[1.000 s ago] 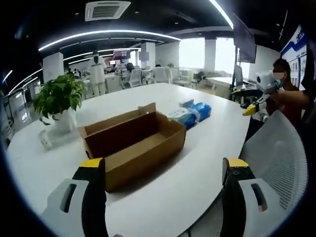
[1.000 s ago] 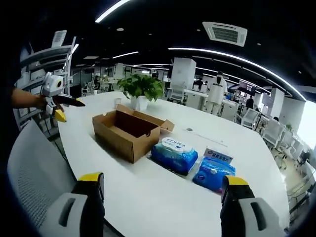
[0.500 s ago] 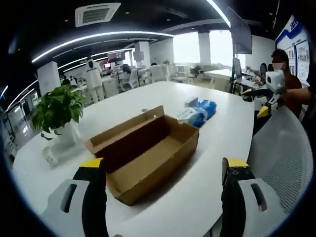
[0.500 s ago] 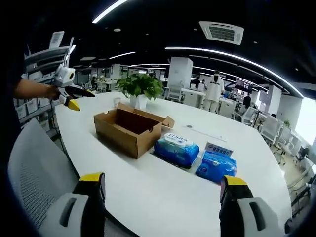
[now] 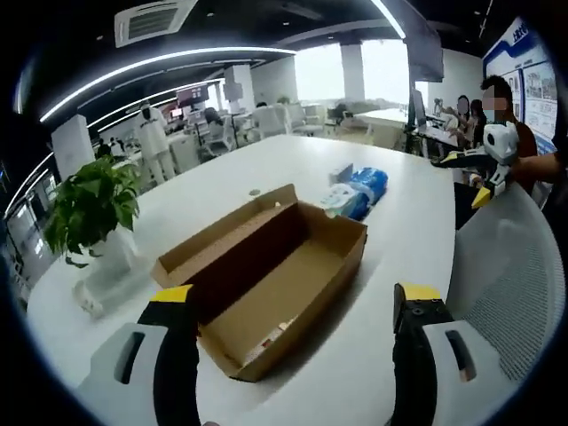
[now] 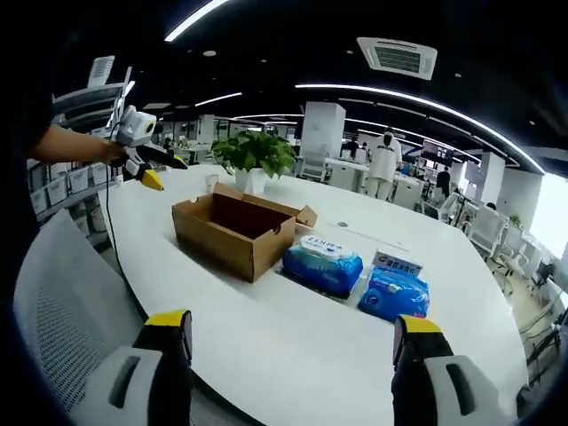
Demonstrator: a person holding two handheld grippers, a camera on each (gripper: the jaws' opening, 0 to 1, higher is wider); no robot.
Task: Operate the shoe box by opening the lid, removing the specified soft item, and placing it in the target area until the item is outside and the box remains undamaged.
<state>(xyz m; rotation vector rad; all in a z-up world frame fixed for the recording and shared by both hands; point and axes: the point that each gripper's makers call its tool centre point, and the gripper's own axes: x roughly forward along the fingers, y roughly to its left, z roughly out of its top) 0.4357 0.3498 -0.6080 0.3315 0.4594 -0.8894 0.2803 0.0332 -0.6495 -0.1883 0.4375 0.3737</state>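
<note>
Shoe box (image 6: 232, 231) open, seemingly empty, two blue packs (image 6: 323, 265) beside, both grippers' fingers (image 5: 177, 351) released.

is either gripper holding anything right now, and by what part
Nothing is held. The left gripper is open above the open cardboard box, and the right gripper is open over the white table.

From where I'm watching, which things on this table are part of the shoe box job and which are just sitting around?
Job:
- open brown cardboard shoe box, lid flap back
- two blue soft wipe packs beside the box, one possibly the removed item
- left tongs and right tongs, both open

Lying about:
- green potted plant
- white mesh chair
- white table
</note>
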